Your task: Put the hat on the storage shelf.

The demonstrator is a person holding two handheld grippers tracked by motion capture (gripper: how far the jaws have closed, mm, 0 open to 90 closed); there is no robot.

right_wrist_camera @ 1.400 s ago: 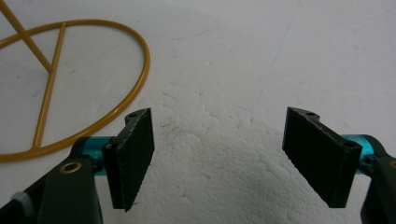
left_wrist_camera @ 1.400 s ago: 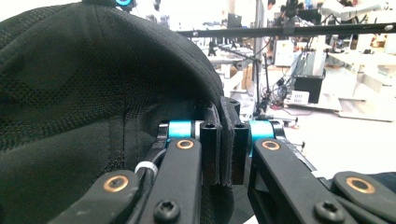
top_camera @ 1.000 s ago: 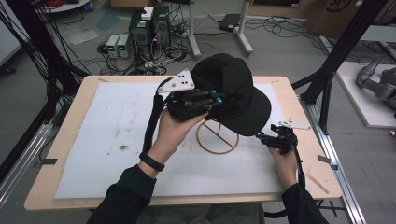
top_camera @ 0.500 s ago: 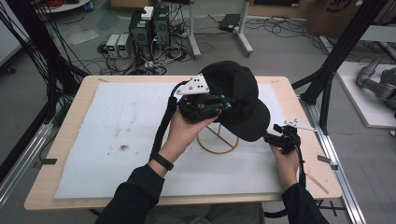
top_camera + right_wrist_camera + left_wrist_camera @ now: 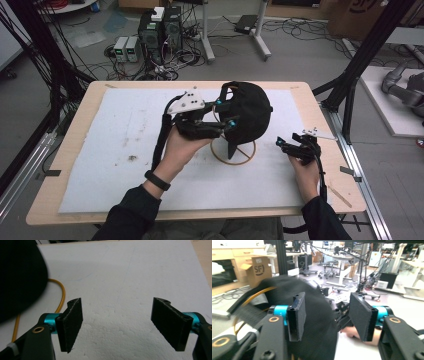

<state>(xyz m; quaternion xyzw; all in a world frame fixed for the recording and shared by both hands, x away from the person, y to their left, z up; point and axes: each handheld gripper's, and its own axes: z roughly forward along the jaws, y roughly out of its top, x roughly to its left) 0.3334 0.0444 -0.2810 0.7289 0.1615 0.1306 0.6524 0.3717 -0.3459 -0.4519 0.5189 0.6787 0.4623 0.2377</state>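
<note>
Your tabletop (image 5: 100,165) spans the frame. The black cap (image 5: 247,112) sits on the yellow wire stand (image 5: 234,150) at centre. Your left tongs (image 5: 226,112) have just been opening, jaws apart beside the cap. Your right tongs (image 5: 281,144), centre right, are apart and empty.

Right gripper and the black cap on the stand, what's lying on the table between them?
Nothing lies there. In the high view, the stretch between the right gripper and the black cap on its yellow ring stand is bare white foam sheet.
</note>
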